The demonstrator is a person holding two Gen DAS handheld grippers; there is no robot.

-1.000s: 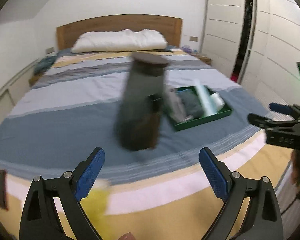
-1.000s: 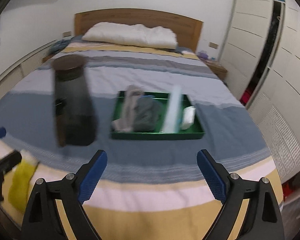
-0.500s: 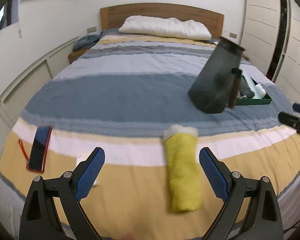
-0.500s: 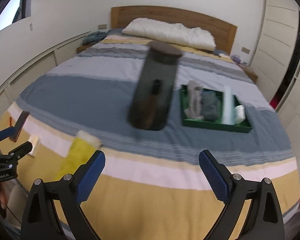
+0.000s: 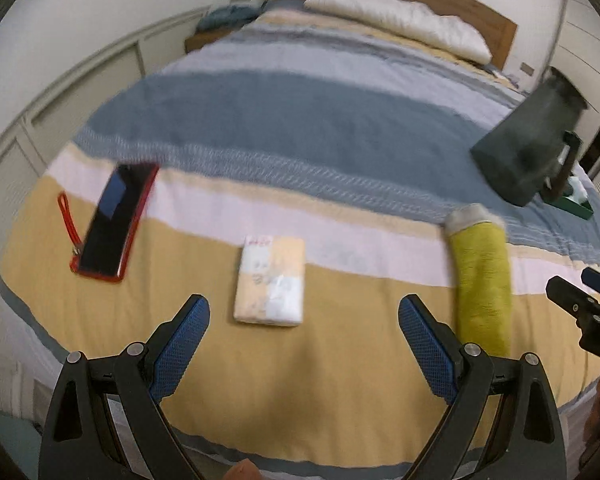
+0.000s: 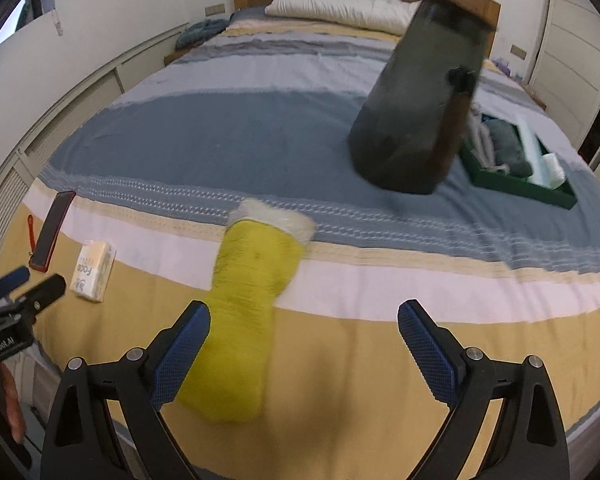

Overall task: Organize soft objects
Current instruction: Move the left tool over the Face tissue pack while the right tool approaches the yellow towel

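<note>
A rolled yellow towel [image 5: 482, 276] with a white end lies on the bed's yellow stripe; in the right wrist view the towel [image 6: 248, 300] is just ahead of the left finger. A pack of face tissues [image 5: 270, 280] lies ahead of my left gripper [image 5: 304, 344], which is open and empty. The pack also shows in the right wrist view [image 6: 93, 265]. My right gripper [image 6: 303, 344] is open and empty. A green tray [image 6: 520, 188] holds several folded cloths and rolls at the right.
A tall dark jug [image 6: 420, 100] with a handle stands on the blue stripe next to the tray; it also shows in the left wrist view [image 5: 528, 140]. A phone in a red case [image 5: 114, 224] lies at the left. A white pillow [image 5: 400, 20] rests by the headboard.
Both views have swung left and down toward the foot of the bed. The tissue pack and phone have come into the left view, and the towel is closer to the right gripper.
</note>
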